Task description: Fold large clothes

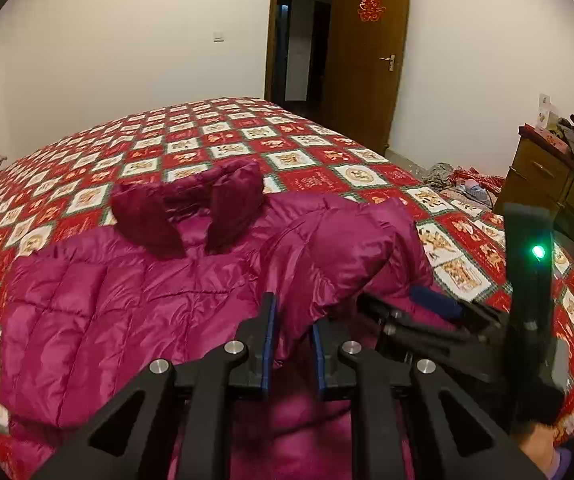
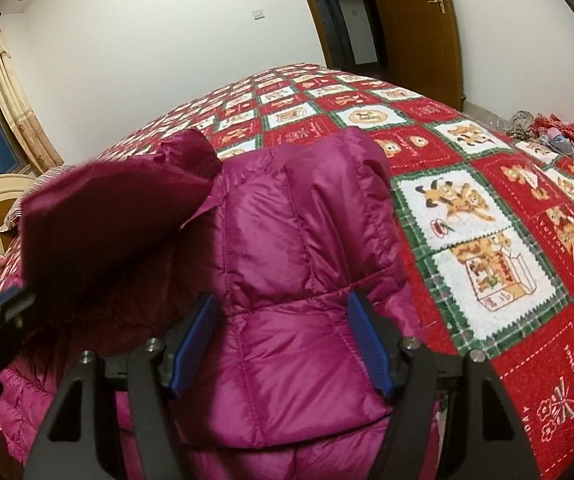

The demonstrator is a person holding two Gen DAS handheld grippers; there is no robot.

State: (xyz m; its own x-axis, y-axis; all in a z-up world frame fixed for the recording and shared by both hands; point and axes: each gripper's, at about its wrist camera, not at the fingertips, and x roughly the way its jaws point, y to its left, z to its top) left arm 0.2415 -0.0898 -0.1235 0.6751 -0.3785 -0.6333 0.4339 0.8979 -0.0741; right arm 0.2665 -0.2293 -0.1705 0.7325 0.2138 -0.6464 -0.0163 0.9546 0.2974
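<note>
I see a red checked bedspread (image 1: 215, 148) before me. Beyond it my brown door (image 1: 367, 60) stands open; a wooden dresser (image 1: 543, 184) sits right.

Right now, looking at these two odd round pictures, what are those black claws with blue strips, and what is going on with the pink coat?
Those claws are hand-held tongs, one in each of a person's hands; no robot arm is here. Each carries a wide-angle camera looking forward along its two fingers, hence the round, bent pictures. One picture comes from the left tongs, the other from the right tongs. The blue strips are the gripping pads. A shiny magenta quilted puffer jacket lies on a bed under a red, white and green checked cartoon bedspread. The right tongs stand wide around a puffy fold of the jacket. The left tongs stand narrow with jacket fabric between their pads; whether they pinch it I cannot tell. A brown wooden door stands open behind the bed.
</note>
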